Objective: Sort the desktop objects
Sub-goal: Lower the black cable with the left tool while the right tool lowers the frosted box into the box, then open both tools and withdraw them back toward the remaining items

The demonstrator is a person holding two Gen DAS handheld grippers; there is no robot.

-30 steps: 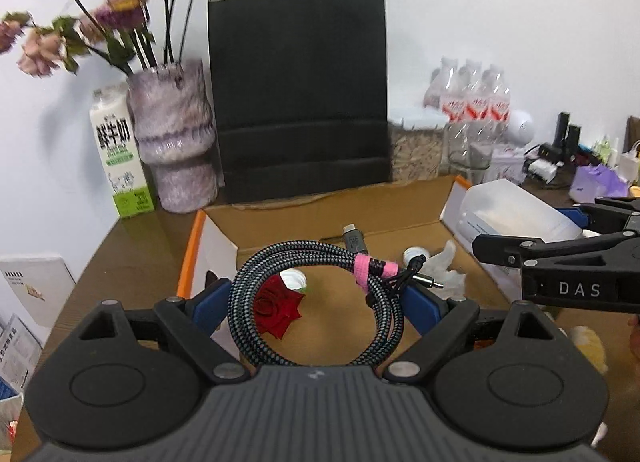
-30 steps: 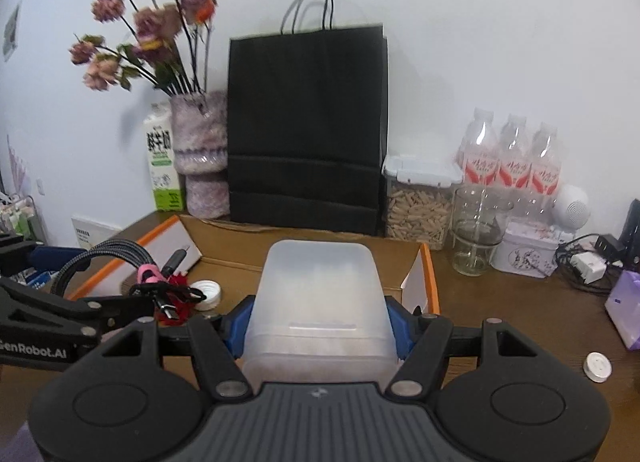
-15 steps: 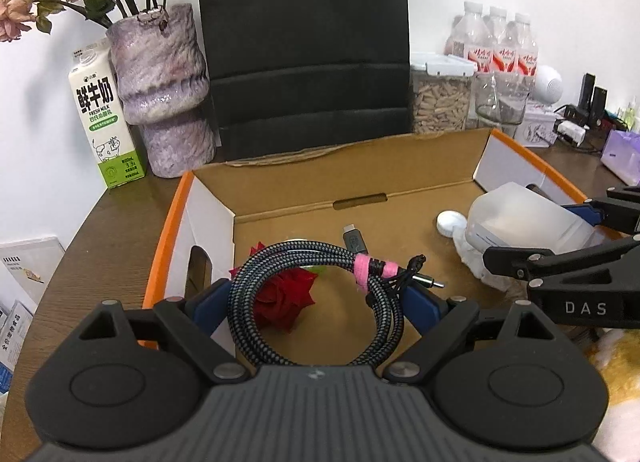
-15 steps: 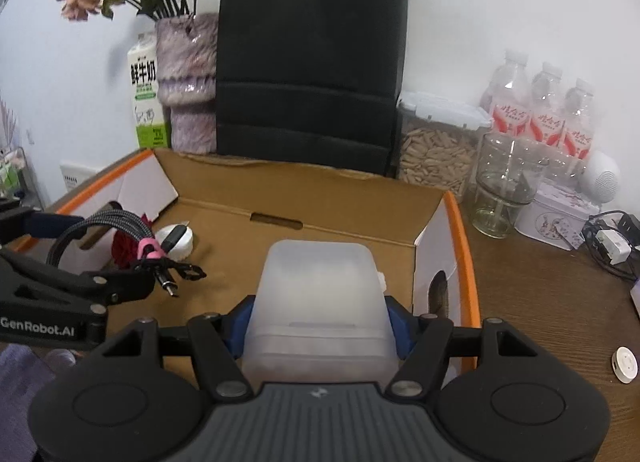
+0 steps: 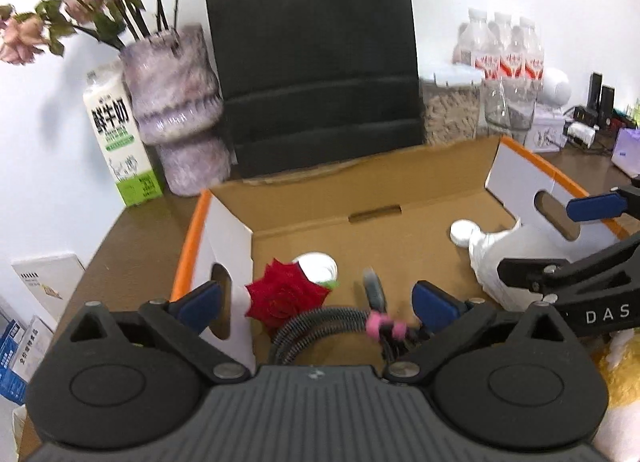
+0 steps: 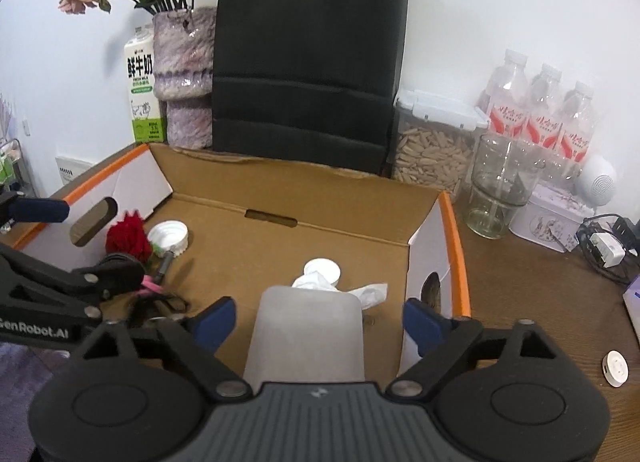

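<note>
both grippers are over the cardboard box (image 6: 452, 222), jaws spreading. left gripper (image 5: 316, 302) has let go of the braided cable (image 5: 320, 322), which lies on the box floor by the red rose (image 5: 286, 296). right gripper (image 6: 316, 316) is clear of the translucent plastic container (image 6: 306, 334), down by the crumpled tissue (image 6: 368, 292)

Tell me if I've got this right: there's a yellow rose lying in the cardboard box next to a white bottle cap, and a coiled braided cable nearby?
Not quite: the rose is red, not yellow. The right wrist view shows it clearly, lying in the cardboard box beside the white bottle cap. The coiled braided cable does lie nearby, as the left wrist view shows.
</note>
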